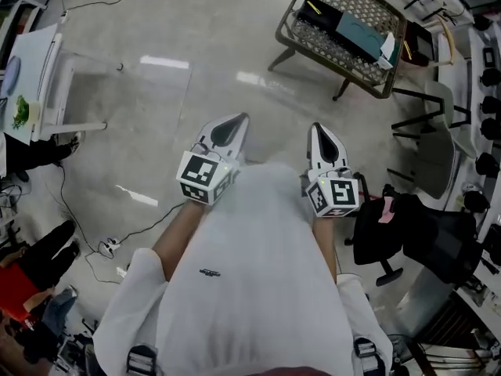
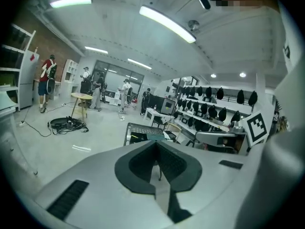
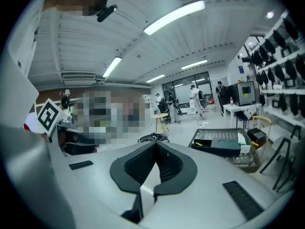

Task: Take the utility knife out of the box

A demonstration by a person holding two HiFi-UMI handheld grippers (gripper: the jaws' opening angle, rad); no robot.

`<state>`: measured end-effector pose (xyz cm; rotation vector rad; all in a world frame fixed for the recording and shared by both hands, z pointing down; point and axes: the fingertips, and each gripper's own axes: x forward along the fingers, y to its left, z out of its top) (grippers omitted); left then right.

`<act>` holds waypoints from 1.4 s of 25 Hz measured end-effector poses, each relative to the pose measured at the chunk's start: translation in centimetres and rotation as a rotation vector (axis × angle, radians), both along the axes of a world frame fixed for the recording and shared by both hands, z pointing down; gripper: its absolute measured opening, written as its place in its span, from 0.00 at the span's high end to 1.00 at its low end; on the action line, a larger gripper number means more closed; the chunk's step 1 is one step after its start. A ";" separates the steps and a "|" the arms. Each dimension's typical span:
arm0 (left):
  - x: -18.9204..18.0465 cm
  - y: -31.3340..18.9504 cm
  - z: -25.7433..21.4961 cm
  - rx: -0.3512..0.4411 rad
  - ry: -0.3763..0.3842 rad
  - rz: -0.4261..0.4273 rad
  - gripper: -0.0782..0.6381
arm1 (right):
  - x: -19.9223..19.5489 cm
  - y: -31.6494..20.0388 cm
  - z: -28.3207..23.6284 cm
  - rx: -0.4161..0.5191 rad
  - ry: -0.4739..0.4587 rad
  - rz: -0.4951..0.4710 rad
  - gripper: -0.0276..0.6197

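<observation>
A dark box [image 1: 344,23] with a teal half lies on a low wire-mesh table [image 1: 309,41] at the far right of the head view, some way ahead of both grippers. A small yellow item [image 1: 313,7] shows in its black half; whether it is the utility knife I cannot tell. My left gripper [image 1: 240,118] and right gripper [image 1: 317,127] are held side by side before the person's chest, both shut and empty. The left gripper view shows the left gripper [image 2: 155,142] with jaws together and the box [image 2: 147,136] beyond. The right gripper view shows the right gripper [image 3: 156,144] likewise, box [image 3: 223,146] to the right.
A white table [image 1: 56,77] stands at the left, with cables on the floor [image 1: 117,237] near it. A black office chair [image 1: 391,233] and a grey chair [image 1: 438,143] crowd the right side. Shelves with dark gear line the right edge. Several people stand far off in the room.
</observation>
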<state>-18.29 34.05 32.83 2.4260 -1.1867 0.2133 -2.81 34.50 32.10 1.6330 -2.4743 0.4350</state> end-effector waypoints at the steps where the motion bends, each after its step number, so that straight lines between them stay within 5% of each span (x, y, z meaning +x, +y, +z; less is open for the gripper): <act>1: -0.8 -0.5 0.0 0.003 -0.005 -0.001 0.89 | -0.5 -0.3 0.1 -0.007 -0.021 0.010 0.96; 6: -3.6 -2.7 0.3 -0.029 0.005 -0.024 0.89 | -2.3 -2.3 0.1 -0.008 0.025 0.020 0.96; 13: -2.8 -8.8 1.4 -0.053 -0.015 -0.020 0.89 | -1.3 -9.5 1.5 0.009 0.060 0.016 0.96; 26: 6.1 -28.7 -0.7 -0.011 -0.117 0.041 0.89 | 6.6 -30.5 2.2 0.035 0.066 -0.028 0.96; 35: 9.4 -36.7 -0.6 -0.012 -0.098 0.031 0.89 | 8.2 -40.0 2.9 0.023 0.117 -0.078 0.96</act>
